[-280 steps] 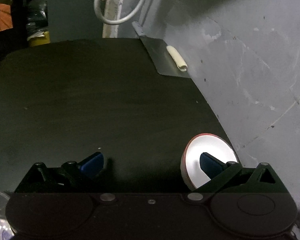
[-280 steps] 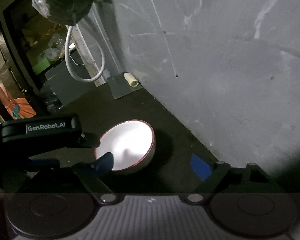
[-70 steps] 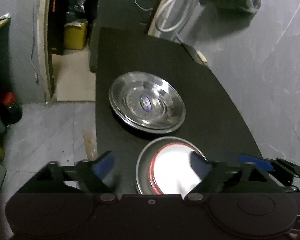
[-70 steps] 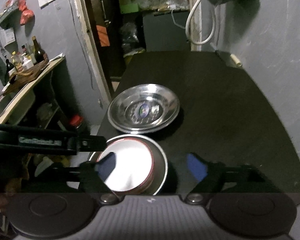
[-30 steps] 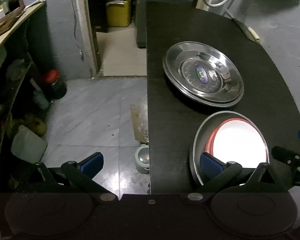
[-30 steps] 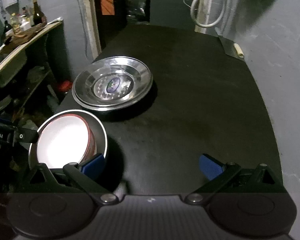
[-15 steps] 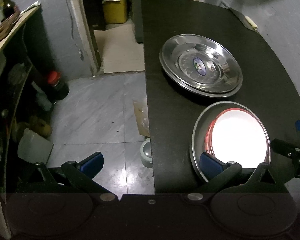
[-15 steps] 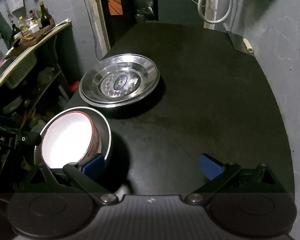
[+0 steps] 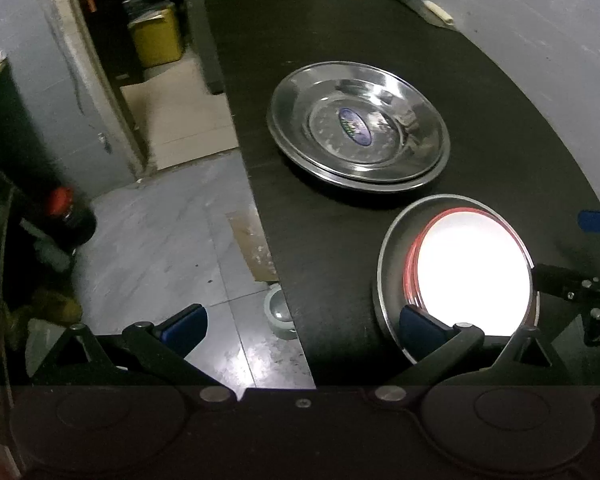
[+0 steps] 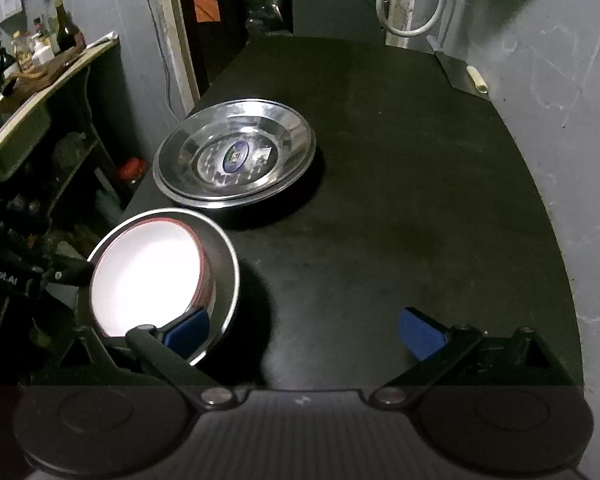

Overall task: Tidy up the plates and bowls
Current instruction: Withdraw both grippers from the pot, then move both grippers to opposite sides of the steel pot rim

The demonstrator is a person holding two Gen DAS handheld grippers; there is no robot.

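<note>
Bowl (image 9: pixel 472 270), white inside with a red rim, sitting nested in a steel bowl (image 9: pixel 388 256) right at the near left corner of the black table (image 9: pixel 500 128), close to the left edge. Left claw (image 9: pixel 300 322) spread wide, holding nothing, its right blue pad just over the near rim of the steel bowl, its left pad hanging out past the table edge above the tiled floor (image 9: pixel 172 240). Right claw (image 10: pixel 302 330) also wide open and empty, left pad over the near rim of the steel bowl (image 10: pixel 224 280), right pad over bare tabletop. Can't tell whether either pad actually touches the rim. White bowl (image 10: pixel 144 276) completely blown out by glare in both views, so no detail inside. Just beyond, along the same left edge, two steel plates (image 9: pixel 358 126) stacked one in the other, blue sticker in the middle of the top one, near the bowls but not touching. Same stack (image 10: pixel 236 154) clear from the right wrist. Way off at the far right corner, a cleaver (image 10: pixel 460 72) with a pale handle lying flat against the grey wall (image 10: pixel 560 100). White hose (image 10: pixel 412 4) looped on that wall past the far edge.
</note>
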